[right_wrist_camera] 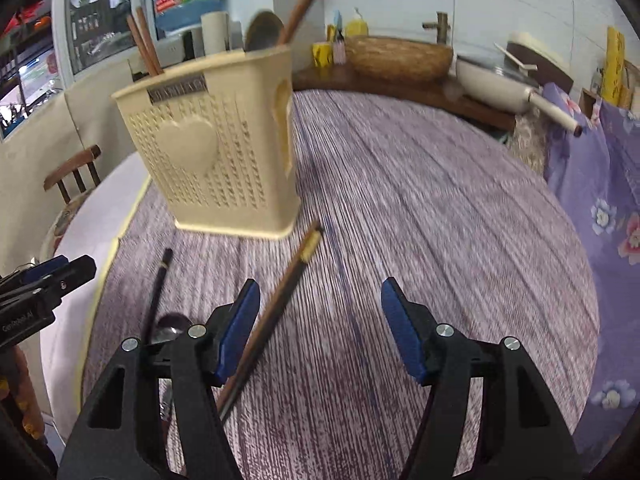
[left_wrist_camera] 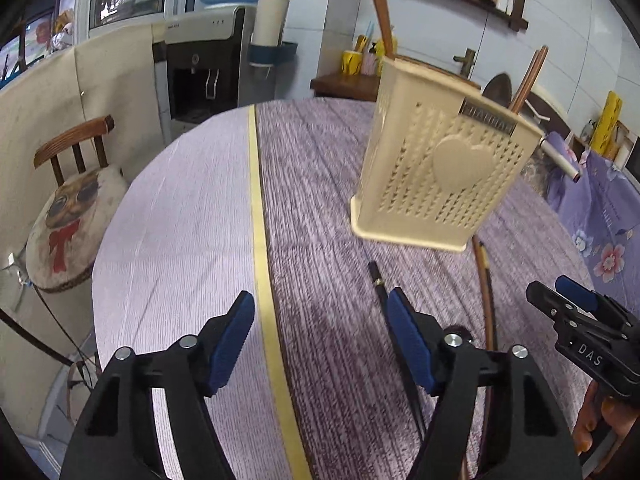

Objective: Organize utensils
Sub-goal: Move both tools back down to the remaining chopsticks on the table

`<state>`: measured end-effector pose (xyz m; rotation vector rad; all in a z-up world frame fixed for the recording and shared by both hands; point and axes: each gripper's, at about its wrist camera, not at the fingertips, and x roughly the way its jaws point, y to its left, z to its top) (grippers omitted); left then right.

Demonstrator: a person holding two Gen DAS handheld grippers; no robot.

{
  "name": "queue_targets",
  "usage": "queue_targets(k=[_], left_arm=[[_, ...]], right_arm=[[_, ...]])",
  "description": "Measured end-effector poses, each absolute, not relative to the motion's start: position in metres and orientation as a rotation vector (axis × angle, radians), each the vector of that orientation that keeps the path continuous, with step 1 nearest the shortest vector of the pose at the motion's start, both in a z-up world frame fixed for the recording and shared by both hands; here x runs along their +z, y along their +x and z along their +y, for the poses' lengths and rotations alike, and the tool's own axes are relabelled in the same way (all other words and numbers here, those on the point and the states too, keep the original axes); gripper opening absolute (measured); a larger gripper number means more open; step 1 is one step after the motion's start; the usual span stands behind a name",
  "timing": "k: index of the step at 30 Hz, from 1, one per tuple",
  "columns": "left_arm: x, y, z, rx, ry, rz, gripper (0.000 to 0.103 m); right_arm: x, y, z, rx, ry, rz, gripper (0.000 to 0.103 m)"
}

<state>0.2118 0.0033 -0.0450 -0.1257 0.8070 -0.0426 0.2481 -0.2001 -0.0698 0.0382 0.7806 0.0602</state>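
- A cream perforated holder with a raised heart on its face stands upright on a round table covered in a purple-grey striped cloth, ahead of both grippers.
- Two brown chopsticks and a dark spoon stand inside the holder, their upper ends rising above its rim.
- The left gripper hangs above the cloth with its jaws apart and nothing between the blue pads.
- A black chopstick lies flat on the cloth, its far tip pointing toward the holder; in the left wrist view it runs just beside and behind the right-hand pad, outside the gap.
- A brown chopstick lies further right in that view, between the two grippers, its far end close to the holder's base.
- The right gripper also stands with jaws apart, empty, over bare cloth.
- In the right wrist view the brown chopstick with its pale-banded tip slants past the left-hand pad; its near end passes under that finger, outside the gap.
- The black chopstick lies further left in that view, near a rounded dark spoon bowl partly hidden behind the gripper's frame.
- Each gripper shows at the edge of the other's view, well apart.
- A wooden chair with a printed cushion sits at the table's left.
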Motion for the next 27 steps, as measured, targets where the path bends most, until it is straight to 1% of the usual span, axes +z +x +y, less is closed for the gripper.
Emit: queue_targets(k=[6, 9, 16, 25, 27], left_arm=[[-0.061, 0.21, 0.001, -0.051, -0.131, 0.858, 0.053], [-0.066, 0.21, -0.002, -0.064, -0.13, 0.873, 0.051], [-0.071, 0.209, -0.008, -0.078, -0.122, 0.891, 0.05], [-0.075, 0.209, -0.01, -0.083, -0.122, 0.904, 0.05], [-0.075, 0.209, -0.01, -0.082, -0.119, 0.905, 0.05]], right_arm=[[-0.087, 0.247, -0.202, 0.037, 0.054, 0.846, 0.063], [-0.091, 0.248, -0.197, 0.043, 0.05, 0.863, 0.063], [-0.098, 0.254, -0.18, 0.043, 0.003, 0.896, 0.064], [-0.098, 0.26, -0.184, 0.01, -0.011, 0.915, 0.063], [-0.099, 0.261, -0.191, -0.004, -0.006, 0.926, 0.06]])
